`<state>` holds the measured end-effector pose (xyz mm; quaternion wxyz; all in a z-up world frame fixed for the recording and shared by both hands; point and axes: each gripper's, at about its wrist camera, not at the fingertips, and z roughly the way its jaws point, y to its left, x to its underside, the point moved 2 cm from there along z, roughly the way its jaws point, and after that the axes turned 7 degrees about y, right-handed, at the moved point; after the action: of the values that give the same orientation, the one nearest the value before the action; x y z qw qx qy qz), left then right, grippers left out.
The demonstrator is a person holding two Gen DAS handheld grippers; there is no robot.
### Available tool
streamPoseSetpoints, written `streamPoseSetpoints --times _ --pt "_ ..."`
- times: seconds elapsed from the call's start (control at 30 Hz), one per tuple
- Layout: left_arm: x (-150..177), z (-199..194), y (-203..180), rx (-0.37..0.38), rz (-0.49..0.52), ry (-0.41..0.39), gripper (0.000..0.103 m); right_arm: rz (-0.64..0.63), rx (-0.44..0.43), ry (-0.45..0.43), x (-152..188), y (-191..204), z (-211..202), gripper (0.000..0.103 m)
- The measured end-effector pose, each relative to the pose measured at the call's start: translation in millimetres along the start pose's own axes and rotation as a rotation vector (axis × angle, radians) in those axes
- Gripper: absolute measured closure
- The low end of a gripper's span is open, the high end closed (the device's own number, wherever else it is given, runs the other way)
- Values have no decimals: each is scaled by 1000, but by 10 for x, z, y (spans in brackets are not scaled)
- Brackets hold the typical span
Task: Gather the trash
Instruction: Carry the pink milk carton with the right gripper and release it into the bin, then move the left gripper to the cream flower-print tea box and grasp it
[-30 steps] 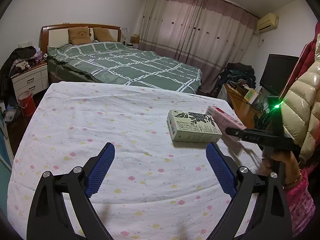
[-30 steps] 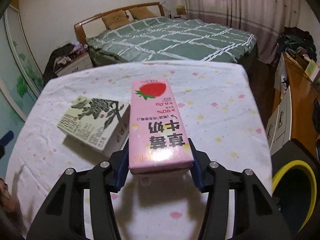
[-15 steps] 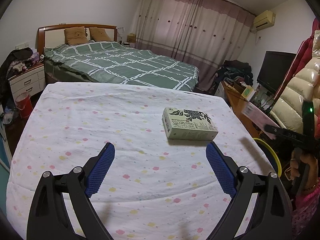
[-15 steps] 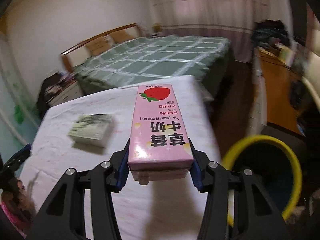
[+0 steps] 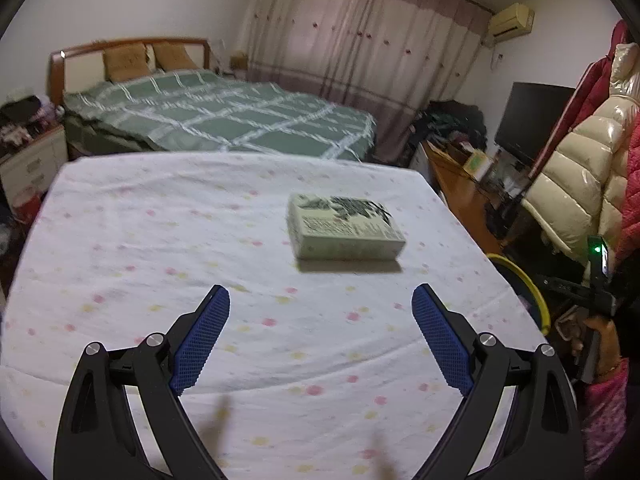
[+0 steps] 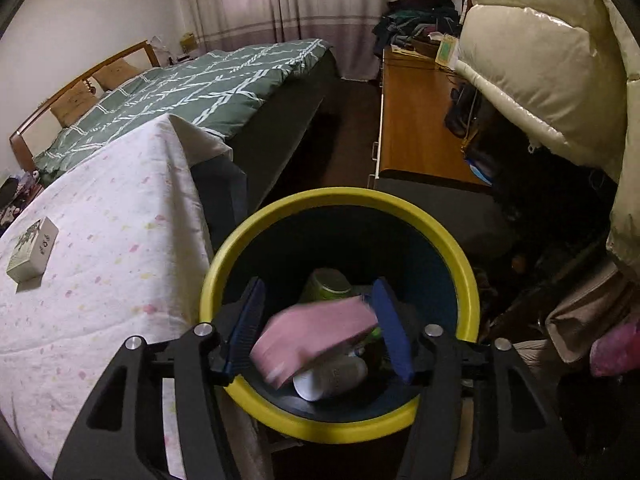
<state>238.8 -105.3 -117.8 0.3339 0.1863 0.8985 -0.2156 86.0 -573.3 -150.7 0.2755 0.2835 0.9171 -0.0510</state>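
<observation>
My right gripper [image 6: 320, 322] is open over a yellow-rimmed bin [image 6: 464, 264] beside the table. A pink strawberry milk carton [image 6: 312, 336], blurred and tilted, is between the fingers, loose and dropping into the bin. A green cup [image 6: 328, 282] and a white bottle [image 6: 332, 376] lie inside the bin. A pale green box [image 5: 344, 232] lies on the dotted white tablecloth [image 5: 160, 240]; it also shows in the right wrist view [image 6: 32, 250]. My left gripper [image 5: 320, 336] is open and empty above the cloth, short of the box.
A green bed [image 5: 216, 120] stands behind the table. A wooden desk [image 6: 416, 120] and a cream puffy jacket [image 6: 544, 60] are right of the bin. The bin's rim [image 5: 524, 288] shows at the table's right edge.
My right gripper swung from the table to over the bin and opened; the pink carton has left its grip and is falling. My left gripper moved slightly toward the green box.
</observation>
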Motion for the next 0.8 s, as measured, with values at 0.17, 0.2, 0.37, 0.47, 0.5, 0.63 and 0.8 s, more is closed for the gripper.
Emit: streamPoseSetpoints --times 0.17,0.2,0.37,0.47,0.5,0.63,0.8 --pt "-109 246 -125 -8 56 80 12 -24 -29 -30 -18 109 -107 49" --pt "-159 323 -138 -12 66 96 12 -29 -36 -36 -27 137 -129 49" --pt "-422 755 -156 -26 98 162 12 -44 -58 -49 -67 238 -188 49" --pt "-515 959 -162 -42 122 181 12 -50 -66 -48 -61 271 -193 49" --pt "-540 1032 -168 -42 128 190 12 -53 -67 -46 -63 280 -183 49" --pt "-571 1182 -236 1 136 220 12 -57 -69 -42 -98 303 -166 49" --pt "-517 1193 -495 74 185 238 12 -59 -72 -45 -118 301 -159 48"
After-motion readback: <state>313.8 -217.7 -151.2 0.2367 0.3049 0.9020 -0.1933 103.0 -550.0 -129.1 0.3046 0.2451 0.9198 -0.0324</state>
